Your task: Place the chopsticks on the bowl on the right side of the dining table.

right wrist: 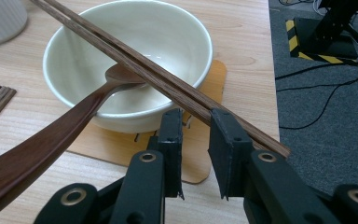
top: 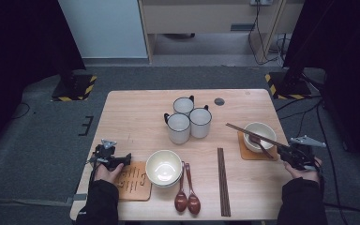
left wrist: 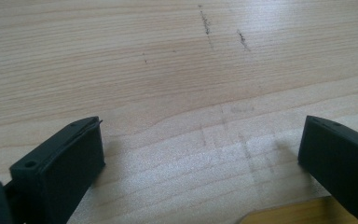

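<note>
The wooden table (top: pixel 136 112) was half set. The right gripper (right wrist: pixel 196 119) pinched 2 chopsticks (right wrist: pixel 135 60) across the bowl (right wrist: pixel 177 42) ahead; another pair (top: pixel 223 183) waited. The left gripper (left wrist: pixel 200 144) lay spread, empty.

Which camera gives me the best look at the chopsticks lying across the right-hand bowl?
The right gripper view: the chopsticks cross the bowl close up, running over the right gripper. The high view shows them small. The left gripper view looks at bare table.

We saw the right gripper (top: pixel 286 152) at the table's (top: pixel 131 112) right edge, seemingly closed on a pair of chopsticks (top: pixel 251 133) lying across a white bowl (top: pixel 265 129) on a coaster (top: pixel 242 151). The left gripper (top: pixel 122 160) rested beside another bowl (top: pixel 164 167).
</note>
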The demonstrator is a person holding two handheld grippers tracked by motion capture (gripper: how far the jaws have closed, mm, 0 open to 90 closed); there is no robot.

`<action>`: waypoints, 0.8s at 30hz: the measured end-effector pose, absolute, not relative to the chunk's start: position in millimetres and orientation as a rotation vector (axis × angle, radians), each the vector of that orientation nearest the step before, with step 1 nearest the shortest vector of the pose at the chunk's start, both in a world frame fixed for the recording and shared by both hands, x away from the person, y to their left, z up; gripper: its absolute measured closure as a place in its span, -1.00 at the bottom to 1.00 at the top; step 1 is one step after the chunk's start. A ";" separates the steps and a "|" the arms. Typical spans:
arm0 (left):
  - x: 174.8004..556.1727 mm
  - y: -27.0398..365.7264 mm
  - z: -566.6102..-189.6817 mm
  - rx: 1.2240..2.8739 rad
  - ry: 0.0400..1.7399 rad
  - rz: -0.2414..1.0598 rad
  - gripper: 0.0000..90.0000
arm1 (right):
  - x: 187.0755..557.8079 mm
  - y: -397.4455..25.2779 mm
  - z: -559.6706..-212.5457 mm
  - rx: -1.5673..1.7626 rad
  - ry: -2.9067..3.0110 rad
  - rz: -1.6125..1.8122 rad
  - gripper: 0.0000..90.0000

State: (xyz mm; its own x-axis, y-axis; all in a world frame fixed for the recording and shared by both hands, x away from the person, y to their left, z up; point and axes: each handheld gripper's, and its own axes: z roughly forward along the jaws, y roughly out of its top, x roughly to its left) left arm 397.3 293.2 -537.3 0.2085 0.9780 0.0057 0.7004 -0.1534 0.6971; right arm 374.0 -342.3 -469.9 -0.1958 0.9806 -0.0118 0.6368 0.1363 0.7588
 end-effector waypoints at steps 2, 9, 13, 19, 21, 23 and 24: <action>397.3 293.2 -537.3 1.922 1.552 0.637 -1.00 | 374.9 -343.0 -470.2 1.548 1.897 0.861 0.64; 397.3 293.2 -537.3 1.923 1.552 0.637 -1.00 | 377.8 -344.9 -471.5 1.552 1.893 0.858 0.63; 397.3 293.2 -537.3 1.923 1.552 0.637 -1.00 | 379.8 -346.0 -471.8 1.556 1.886 0.857 0.62; 397.3 293.3 -537.2 1.924 1.552 0.637 -1.00 | 382.3 -347.4 -471.3 1.560 1.876 0.856 0.60; 397.3 293.2 -537.3 1.923 1.552 0.637 -1.00 | 382.8 -348.3 -471.0 1.559 1.873 0.857 0.60; 397.3 293.2 -537.3 1.923 1.552 0.637 -1.00 | 383.1 -348.8 -471.0 1.558 1.874 0.857 0.60; 397.3 293.2 -537.3 1.922 1.552 0.637 -1.00 | 383.9 -349.2 -471.4 1.555 1.873 0.854 0.59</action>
